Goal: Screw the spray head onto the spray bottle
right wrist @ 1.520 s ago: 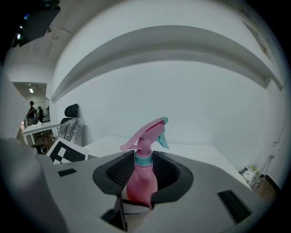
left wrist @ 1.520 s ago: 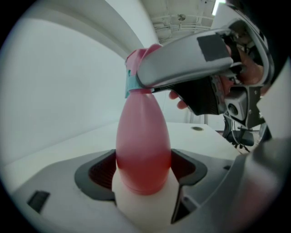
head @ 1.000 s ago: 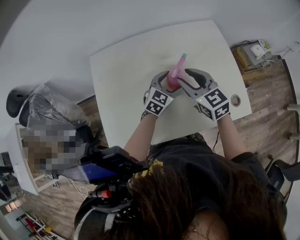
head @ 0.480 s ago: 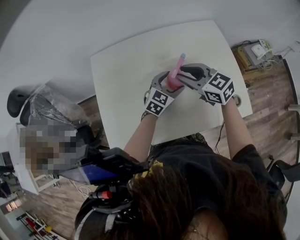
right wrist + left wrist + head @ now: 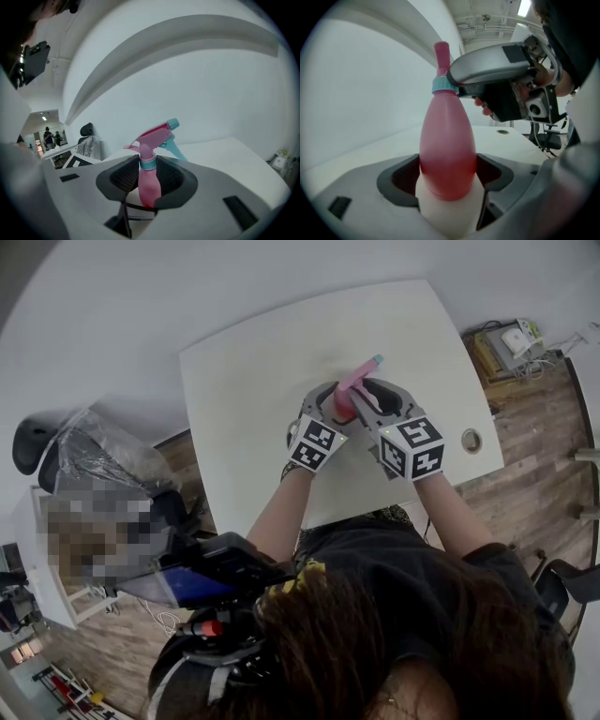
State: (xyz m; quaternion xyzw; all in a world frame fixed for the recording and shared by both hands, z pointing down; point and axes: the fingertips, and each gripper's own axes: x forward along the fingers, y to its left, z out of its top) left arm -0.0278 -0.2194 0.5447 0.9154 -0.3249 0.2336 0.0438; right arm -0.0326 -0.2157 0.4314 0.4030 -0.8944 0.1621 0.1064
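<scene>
Atop pink spray bottle [image 5: 447,145], teal-collared spray head [image 5: 153,136]

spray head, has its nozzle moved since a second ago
Yes. The spray head turned clockwise, its teal tip swinging right, toward the far-right corner of the table.

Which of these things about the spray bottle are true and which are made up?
1. The left gripper holds the pink bottle low on its body. True.
2. The right gripper has nothing in it. False: its jaws, which have just been closing, grip the spray head at its teal collar.
3. The spray head is lying by itself. False: it sits on top of the bottle.
4. The nozzle tip is teal. True.
</scene>
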